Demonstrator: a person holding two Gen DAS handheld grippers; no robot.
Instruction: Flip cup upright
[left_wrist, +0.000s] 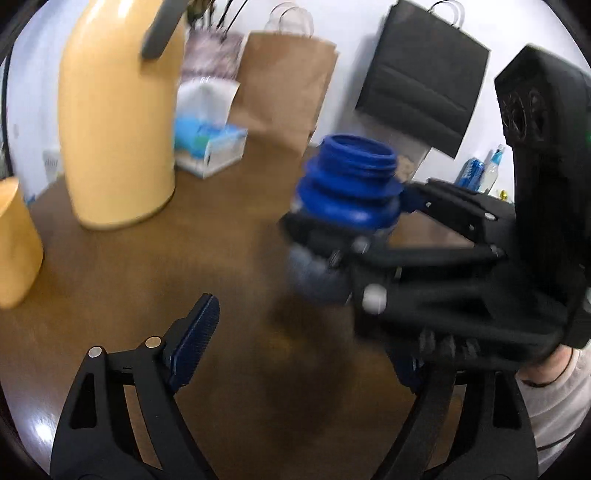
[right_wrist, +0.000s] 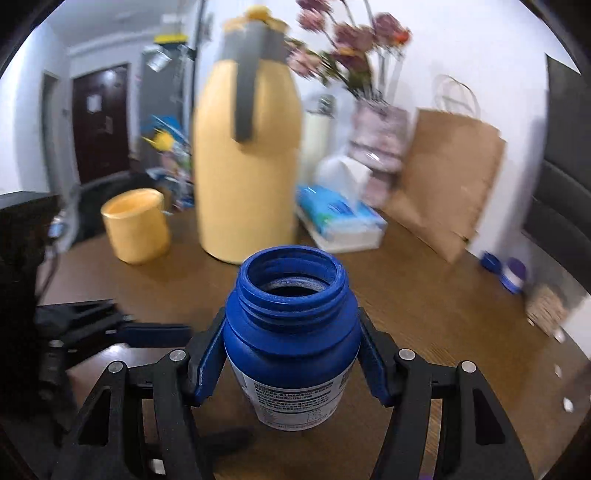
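Note:
A blue jar-like cup (right_wrist: 291, 332) with a threaded open mouth and a white label stands mouth up between my right gripper's (right_wrist: 291, 354) blue pads, which are shut on its sides. It hangs a little above the brown table (right_wrist: 424, 306). In the left wrist view the same cup (left_wrist: 347, 192) appears at centre right, clamped by the right gripper (left_wrist: 332, 240). My left gripper (left_wrist: 299, 343) is open and empty, low over the table, left of and below the cup. Its right finger is hidden behind the right gripper.
A tall yellow jug (right_wrist: 247, 166) with a grey handle and a yellow cup (right_wrist: 136, 225) stand at the table's back left. A tissue box (right_wrist: 340, 218), a flower vase (right_wrist: 376, 129), a brown paper bag (right_wrist: 450, 184) and a black bag (left_wrist: 424, 81) line the wall.

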